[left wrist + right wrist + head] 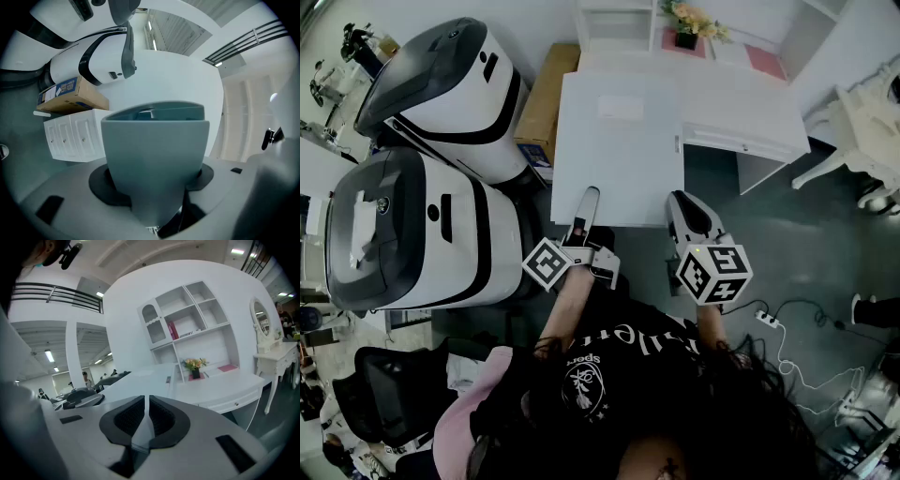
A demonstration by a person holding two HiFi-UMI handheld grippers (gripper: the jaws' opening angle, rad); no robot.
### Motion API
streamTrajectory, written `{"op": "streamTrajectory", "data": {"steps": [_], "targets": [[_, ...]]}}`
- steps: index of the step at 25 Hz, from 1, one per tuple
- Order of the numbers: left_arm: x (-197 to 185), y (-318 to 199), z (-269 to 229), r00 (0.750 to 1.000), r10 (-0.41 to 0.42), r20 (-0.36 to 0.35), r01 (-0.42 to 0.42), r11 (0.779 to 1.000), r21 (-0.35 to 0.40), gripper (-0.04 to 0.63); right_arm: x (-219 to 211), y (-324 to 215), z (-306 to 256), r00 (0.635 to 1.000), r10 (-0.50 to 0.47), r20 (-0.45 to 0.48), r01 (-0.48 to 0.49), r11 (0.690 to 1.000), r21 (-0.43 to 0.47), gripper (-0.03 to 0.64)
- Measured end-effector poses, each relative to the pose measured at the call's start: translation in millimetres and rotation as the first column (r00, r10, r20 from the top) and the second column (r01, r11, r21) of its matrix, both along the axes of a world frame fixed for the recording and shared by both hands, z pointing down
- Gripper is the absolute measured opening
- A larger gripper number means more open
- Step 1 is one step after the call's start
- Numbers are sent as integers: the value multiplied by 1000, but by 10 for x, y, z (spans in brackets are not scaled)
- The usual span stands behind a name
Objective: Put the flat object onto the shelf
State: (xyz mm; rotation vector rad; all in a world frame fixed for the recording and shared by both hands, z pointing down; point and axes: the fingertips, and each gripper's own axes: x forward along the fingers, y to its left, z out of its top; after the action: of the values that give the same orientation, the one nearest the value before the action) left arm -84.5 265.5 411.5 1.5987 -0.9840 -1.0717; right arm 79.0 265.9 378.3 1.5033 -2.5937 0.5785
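Observation:
A large flat white panel (619,141) hangs level in front of me, its far end toward the white shelf unit (617,23). My right gripper (686,208) is shut on the panel's near edge. In the right gripper view, the thin white sheet (140,378) runs out from between the closed pads (149,401). My left gripper (589,199) is turned on its side at the same near edge, upper finger lying over the panel. In the left gripper view its two grey fingers (154,110) stand apart. Whether the panel lies between them is hidden.
Two big white-and-black machines (441,75) (412,234) stand at the left, a cardboard box (546,98) beside them. A white desk (741,112) carries a flower pot (689,28). A white dressing table (862,122) is at the right; cables (787,328) lie on the floor.

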Motion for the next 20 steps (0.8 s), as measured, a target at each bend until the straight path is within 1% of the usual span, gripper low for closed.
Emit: {"op": "streamTrajectory", "data": {"steps": [4, 8, 14, 17, 20], "targets": [[-206, -234, 1, 1000, 12, -28, -12, 1000, -3, 291, -194, -234, 40, 1000, 13, -4, -13, 1000, -15, 63], [-387, -486, 34, 999, 25, -22, -25, 1000, -7, 291, -380, -470, 61, 1000, 15, -13, -15, 1000, -17, 63], [-566, -847, 46, 998, 49, -27, -49, 999, -6, 291, -587, -820, 39, 997, 18, -70, -17, 1000, 27, 64], [-687, -999, 67, 998, 63, -19, -64, 998, -7, 291, -686, -972, 76, 998, 31, -55, -30, 999, 17, 64], [-789, -1133, 88, 997, 75, -37, -75, 997, -9, 291, -735, -1077, 157, 998, 54, -45, -55, 999, -4, 66]]}}
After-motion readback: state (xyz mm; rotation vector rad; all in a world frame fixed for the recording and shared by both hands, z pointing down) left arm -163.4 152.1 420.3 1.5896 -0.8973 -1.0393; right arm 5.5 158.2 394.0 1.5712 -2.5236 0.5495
